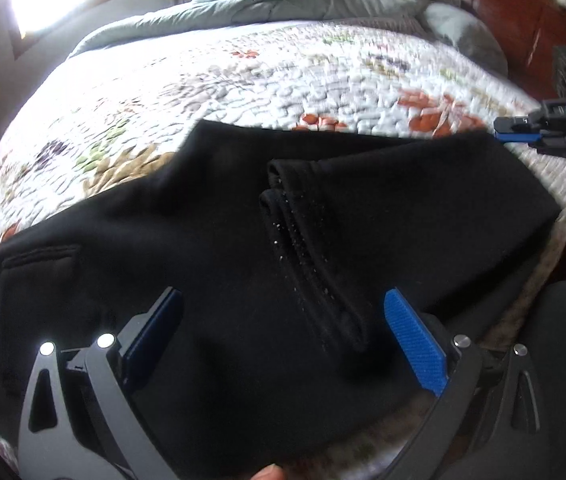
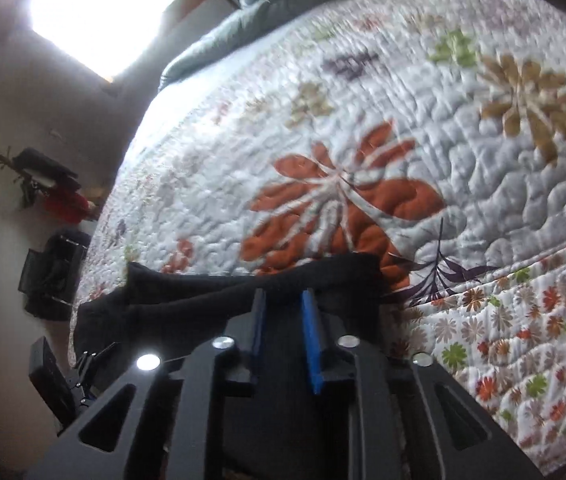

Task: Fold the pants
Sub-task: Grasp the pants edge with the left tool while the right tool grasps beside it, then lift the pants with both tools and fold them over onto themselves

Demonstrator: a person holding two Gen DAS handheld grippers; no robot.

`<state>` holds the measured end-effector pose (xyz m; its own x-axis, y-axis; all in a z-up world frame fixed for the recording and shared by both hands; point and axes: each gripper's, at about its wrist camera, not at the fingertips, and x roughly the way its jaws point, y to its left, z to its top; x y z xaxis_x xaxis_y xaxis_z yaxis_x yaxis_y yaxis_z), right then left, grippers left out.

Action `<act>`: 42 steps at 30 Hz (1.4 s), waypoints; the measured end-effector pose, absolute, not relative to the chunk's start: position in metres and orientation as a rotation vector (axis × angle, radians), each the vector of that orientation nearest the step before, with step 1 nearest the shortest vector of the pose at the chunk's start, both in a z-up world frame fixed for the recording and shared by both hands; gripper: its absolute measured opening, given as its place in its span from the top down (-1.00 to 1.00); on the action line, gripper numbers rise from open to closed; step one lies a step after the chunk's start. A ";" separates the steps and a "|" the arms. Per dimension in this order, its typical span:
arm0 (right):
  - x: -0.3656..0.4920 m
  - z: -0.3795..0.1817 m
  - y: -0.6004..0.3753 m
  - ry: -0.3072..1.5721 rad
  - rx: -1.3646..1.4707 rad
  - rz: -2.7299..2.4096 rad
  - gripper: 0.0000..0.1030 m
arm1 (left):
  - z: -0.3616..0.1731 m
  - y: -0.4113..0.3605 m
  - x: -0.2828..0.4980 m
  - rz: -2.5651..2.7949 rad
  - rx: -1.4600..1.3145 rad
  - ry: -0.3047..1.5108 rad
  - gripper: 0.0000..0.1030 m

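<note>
Black pants [image 1: 243, 248] lie folded on the floral quilt [image 1: 203, 80] near the bed's front edge, the cuffs of both legs lying on top in the middle. My left gripper [image 1: 283, 316] is open just above the pants, its blue pads wide apart and empty. My right gripper [image 2: 285, 300] is shut on the far right edge of the pants [image 2: 211, 288]; it also shows in the left wrist view [image 1: 501, 130] at the pants' right corner.
A grey-green comforter [image 1: 303, 0] is bunched at the far end of the bed. A reddish-brown headboard [image 1: 523, 12] stands at the right. A bright window [image 2: 95, 8] is at the far left. Dark items [image 2: 51, 272] sit on the floor beside the bed.
</note>
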<state>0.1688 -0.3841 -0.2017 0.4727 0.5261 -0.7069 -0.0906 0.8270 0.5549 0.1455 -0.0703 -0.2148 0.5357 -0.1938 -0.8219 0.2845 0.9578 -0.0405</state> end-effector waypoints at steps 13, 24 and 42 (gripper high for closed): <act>0.201 -0.093 -0.153 1.132 0.022 0.944 -0.38 | -0.197 0.158 0.040 0.084 -0.895 0.879 -0.95; 0.245 -0.118 0.082 1.357 -0.330 1.280 -0.62 | -0.234 0.212 0.038 0.061 -1.152 0.789 -0.94; 0.270 -0.225 0.227 1.629 -0.625 1.454 -0.62 | -0.257 0.215 0.063 -0.010 -1.250 0.739 -0.94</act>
